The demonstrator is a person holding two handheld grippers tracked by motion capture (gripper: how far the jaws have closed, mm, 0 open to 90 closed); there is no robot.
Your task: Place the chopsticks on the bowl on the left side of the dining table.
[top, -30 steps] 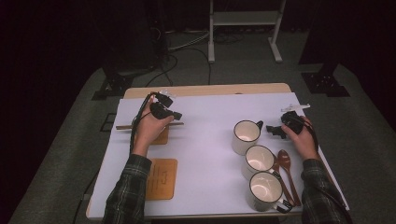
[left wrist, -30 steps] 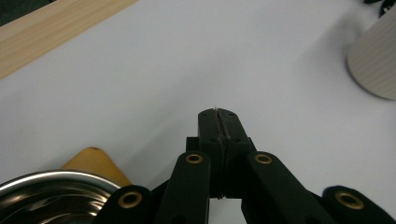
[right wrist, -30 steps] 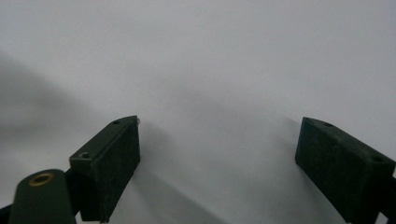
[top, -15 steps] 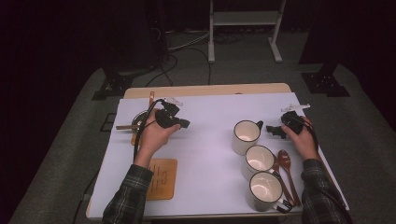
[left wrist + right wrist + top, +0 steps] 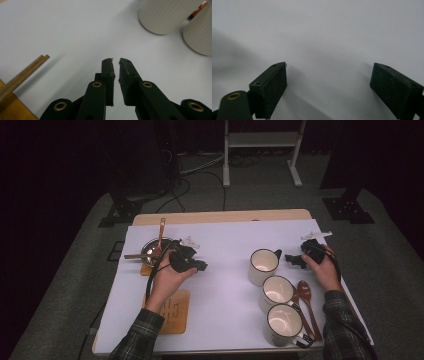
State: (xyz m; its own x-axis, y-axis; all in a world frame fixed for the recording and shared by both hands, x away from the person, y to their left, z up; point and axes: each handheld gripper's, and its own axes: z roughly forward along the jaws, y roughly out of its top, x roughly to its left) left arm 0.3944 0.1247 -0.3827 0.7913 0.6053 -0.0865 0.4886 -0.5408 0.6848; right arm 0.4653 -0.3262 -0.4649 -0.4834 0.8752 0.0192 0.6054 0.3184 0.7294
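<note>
Three white enamel mugs (image 5: 264,265) stand in a row right of centre, light, rigid, slick-sided; the handle looks the surest hold. Left gripper (image 5: 116,62), fingers just parting around nothing, faces them; right gripper (image 5: 291,260) waits wide open beside them.

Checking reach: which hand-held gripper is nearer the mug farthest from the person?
Right. The right hand-held gripper sits just beside the far mug, by its handle; the left hand-held gripper is farther away across the bare white sheet.
</note>
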